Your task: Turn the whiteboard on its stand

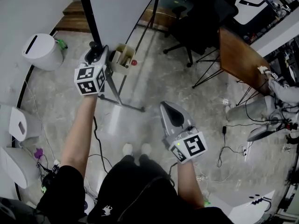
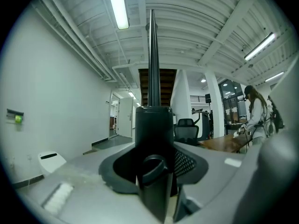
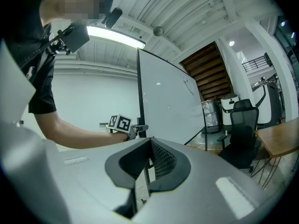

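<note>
The whiteboard (image 1: 126,8) stands on its wheeled stand (image 1: 126,105) ahead of me, its black side frame (image 1: 91,17) running down to my left gripper (image 1: 96,48). That gripper is shut on the frame at about tray height. In the left gripper view the black frame post (image 2: 153,69) rises straight up from between the jaws of the left gripper (image 2: 154,125). My right gripper (image 1: 164,107) hovers lower and to the right, shut and holding nothing. The right gripper view shows the right gripper (image 3: 148,146), the board face (image 3: 168,106) and the left gripper (image 3: 135,129) on its edge.
A tray with markers (image 1: 122,59) hangs on the stand beside the left gripper. White bins (image 1: 42,51) stand at the left. A black office chair (image 1: 201,17) and a wooden table (image 1: 240,59) are to the right, with cables (image 1: 229,148) on the floor. A person (image 2: 254,111) stands by the table.
</note>
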`<state>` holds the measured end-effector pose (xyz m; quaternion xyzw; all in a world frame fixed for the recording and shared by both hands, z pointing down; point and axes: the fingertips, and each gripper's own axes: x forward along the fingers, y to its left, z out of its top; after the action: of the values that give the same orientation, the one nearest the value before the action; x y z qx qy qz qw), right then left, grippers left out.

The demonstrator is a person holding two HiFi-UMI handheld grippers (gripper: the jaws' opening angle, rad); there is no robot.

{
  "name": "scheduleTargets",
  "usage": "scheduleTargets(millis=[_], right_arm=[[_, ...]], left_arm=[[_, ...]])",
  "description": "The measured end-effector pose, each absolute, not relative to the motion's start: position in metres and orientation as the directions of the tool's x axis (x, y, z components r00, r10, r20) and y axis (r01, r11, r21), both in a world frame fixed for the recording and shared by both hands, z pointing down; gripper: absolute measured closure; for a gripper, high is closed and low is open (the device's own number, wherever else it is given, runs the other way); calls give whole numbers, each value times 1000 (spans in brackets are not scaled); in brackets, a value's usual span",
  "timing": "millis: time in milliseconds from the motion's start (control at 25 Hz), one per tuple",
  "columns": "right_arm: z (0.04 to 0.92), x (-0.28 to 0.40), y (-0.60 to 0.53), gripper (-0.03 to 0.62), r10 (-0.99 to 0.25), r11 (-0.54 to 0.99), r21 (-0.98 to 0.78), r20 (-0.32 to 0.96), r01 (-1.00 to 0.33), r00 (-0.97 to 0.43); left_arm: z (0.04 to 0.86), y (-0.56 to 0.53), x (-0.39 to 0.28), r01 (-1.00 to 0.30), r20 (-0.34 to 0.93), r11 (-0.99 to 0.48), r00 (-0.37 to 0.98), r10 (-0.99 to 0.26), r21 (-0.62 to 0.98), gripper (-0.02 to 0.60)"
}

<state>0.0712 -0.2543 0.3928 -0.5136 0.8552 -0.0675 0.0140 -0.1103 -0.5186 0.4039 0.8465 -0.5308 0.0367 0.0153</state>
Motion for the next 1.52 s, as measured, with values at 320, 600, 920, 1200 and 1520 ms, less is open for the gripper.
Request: scheduleTargets(millis=[320,600,920,1200,1520], right_arm=[[394,72,-234,589,-896,434,-136,39,-891,-442],[391,73,-219,589,-898,433,-129,29,-892,-440],[386,64,-206,589,-893,445,-124,16,-887,-451],[382,58,-196,589,-886,460,-116,4,-880,-463],[379,55,-190,589,-875,480,-113,-2,-870,-483]], left_arm=[[406,-501,-118,-902,82,-433,430,-899,-9,402],[406,-475,-124,-907,78,-421,419,-905,-7,403],[408,-452,-134,-909,87,-416,414,-906,-6,403],[408,-430,-144,-910,91,-414,412,-907,-8,402],[408,-404,-153,-915,91,-404,401,-911,-11,402]])
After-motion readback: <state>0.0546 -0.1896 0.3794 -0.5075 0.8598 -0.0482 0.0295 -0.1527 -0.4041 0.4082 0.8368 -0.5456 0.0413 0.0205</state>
